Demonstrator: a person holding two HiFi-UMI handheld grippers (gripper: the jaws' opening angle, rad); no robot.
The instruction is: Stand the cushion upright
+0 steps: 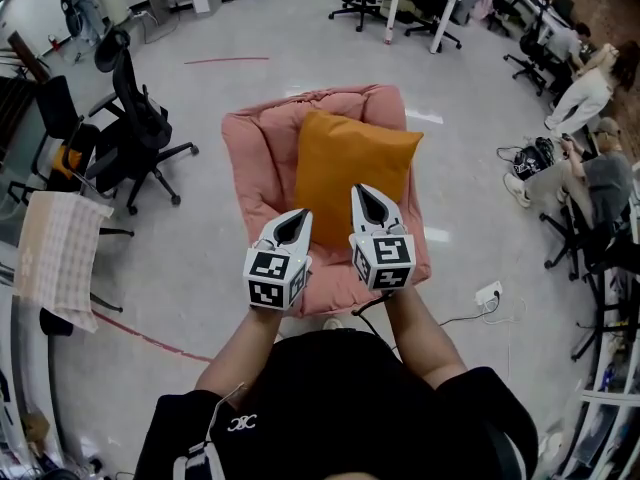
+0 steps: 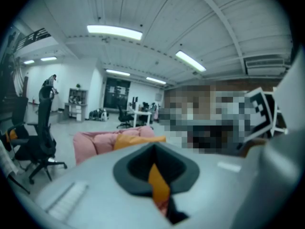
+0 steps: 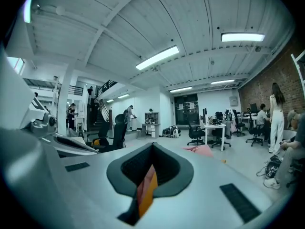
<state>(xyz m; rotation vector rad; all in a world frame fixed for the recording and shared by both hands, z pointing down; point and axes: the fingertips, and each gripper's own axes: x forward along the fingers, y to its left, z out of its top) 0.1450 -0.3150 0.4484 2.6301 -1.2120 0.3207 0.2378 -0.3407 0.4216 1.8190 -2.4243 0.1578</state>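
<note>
The orange cushion point(image 1: 352, 158) sits at the centre of the head view on the pink padded chair point(image 1: 255, 153), with its upper edge toward the chair back and its lower edge just behind the two grippers. It appears to lean rather than lie flat, but the steep downward view leaves the exact tilt uncertain. The left gripper point(image 1: 293, 224) and right gripper point(image 1: 371, 204) hang side by side above the chair's front edge. In each gripper view the fingers point(image 2: 200, 180) are pressed together with nothing between them, and only a slit of orange shows past them. The cushion should be light, soft and compliant: it will likely fold under a point load and sag if lifted by one corner. The matte fabric should resist slipping. Grasp at the upper corners or along an edge seam, pinching fabric and filling together, and let the chair back carry the weight.
</note>
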